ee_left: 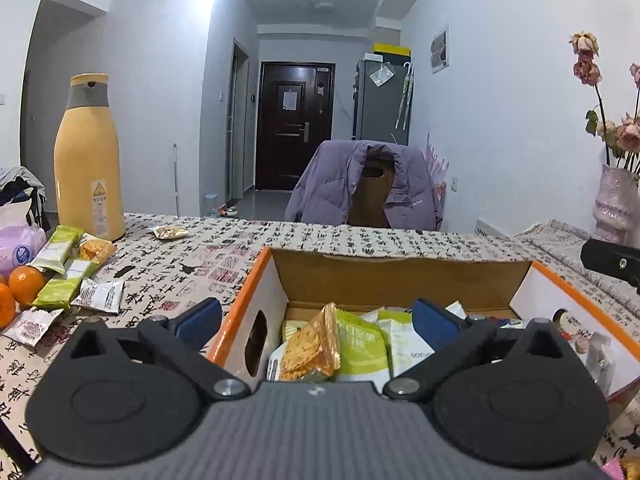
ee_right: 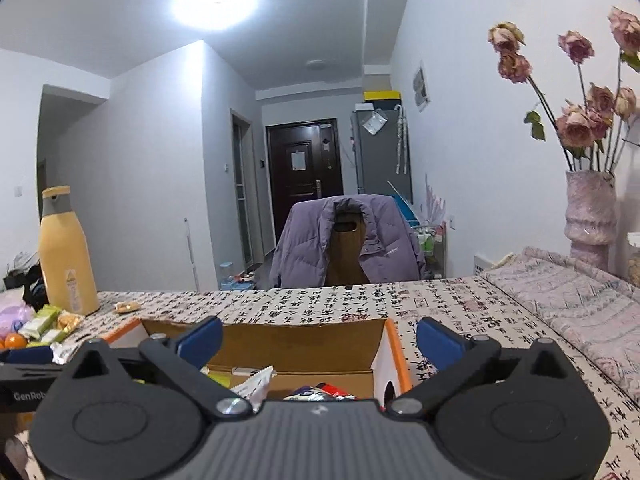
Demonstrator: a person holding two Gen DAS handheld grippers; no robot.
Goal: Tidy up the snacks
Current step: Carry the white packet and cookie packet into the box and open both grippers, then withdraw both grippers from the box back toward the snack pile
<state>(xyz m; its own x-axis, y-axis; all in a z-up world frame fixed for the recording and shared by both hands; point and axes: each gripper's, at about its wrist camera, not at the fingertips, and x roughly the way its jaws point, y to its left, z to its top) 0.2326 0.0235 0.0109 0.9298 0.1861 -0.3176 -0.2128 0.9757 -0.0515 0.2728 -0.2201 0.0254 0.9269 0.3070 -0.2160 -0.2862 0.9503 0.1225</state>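
Note:
An orange-edged cardboard box [ee_left: 256, 276] stands on the patterned tablecloth, holding several snack packs, among them a golden cracker pack [ee_left: 312, 348] and green packs [ee_left: 360, 344]. My left gripper [ee_left: 318, 320] hovers over the box's left end, open wide, nothing between its blue pads. In the right wrist view the same box [ee_right: 394, 350] lies below my right gripper [ee_right: 320, 340], also open and empty, over the box's right half. More snack packs [ee_left: 64, 268] lie loose on the table at the left, and one small golden pack [ee_left: 170, 232] sits near the far edge.
A tall yellow bottle [ee_left: 88, 160] stands at the back left, with oranges [ee_left: 26, 284] and a purple bag [ee_left: 18, 248] beside the loose packs. A pink vase of dried roses [ee_right: 590, 216] is at the right. A chair with a purple jacket [ee_left: 360, 184] sits behind the table.

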